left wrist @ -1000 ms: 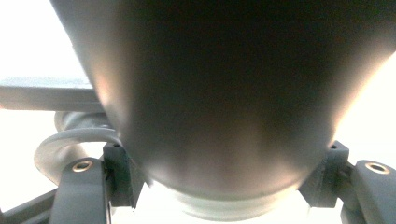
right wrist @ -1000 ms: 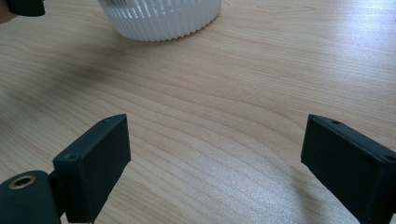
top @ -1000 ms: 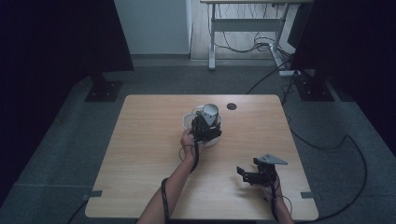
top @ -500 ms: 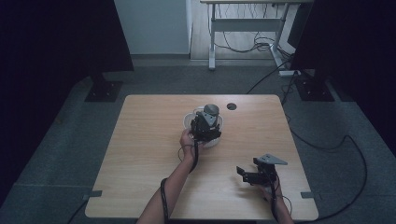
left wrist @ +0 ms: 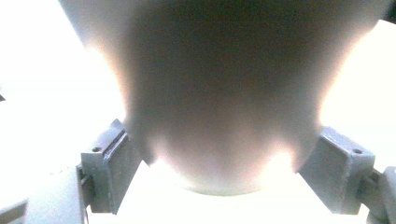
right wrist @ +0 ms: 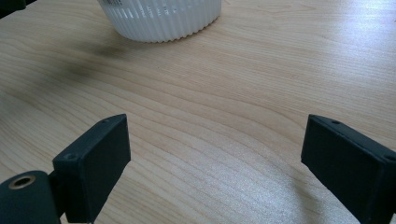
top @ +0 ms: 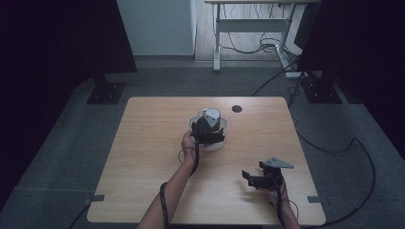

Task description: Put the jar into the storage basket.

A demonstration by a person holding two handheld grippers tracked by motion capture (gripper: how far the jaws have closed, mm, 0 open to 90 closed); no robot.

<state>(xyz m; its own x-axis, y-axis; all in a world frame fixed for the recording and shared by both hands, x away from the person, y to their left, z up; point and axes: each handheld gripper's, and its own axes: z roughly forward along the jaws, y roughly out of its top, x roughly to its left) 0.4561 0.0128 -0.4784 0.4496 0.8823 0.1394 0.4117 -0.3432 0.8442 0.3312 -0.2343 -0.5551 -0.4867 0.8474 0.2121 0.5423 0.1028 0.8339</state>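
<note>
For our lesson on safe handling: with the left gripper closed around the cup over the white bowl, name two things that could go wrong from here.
1. The left gripper clamps the cup low on its tapered, rounded wall; the smooth curve could let it slip and drop.
2. The cup sits over the white ribbed bowl, which rests loose on the table; a careless lift or tilt might knock or drag the bowl. The right gripper is open and apart, so nothing steadies it.

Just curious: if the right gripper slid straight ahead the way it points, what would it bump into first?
Probably the white ribbed bowl. The open right gripper has bare table ahead until then, though the distance is hard to judge.
</note>
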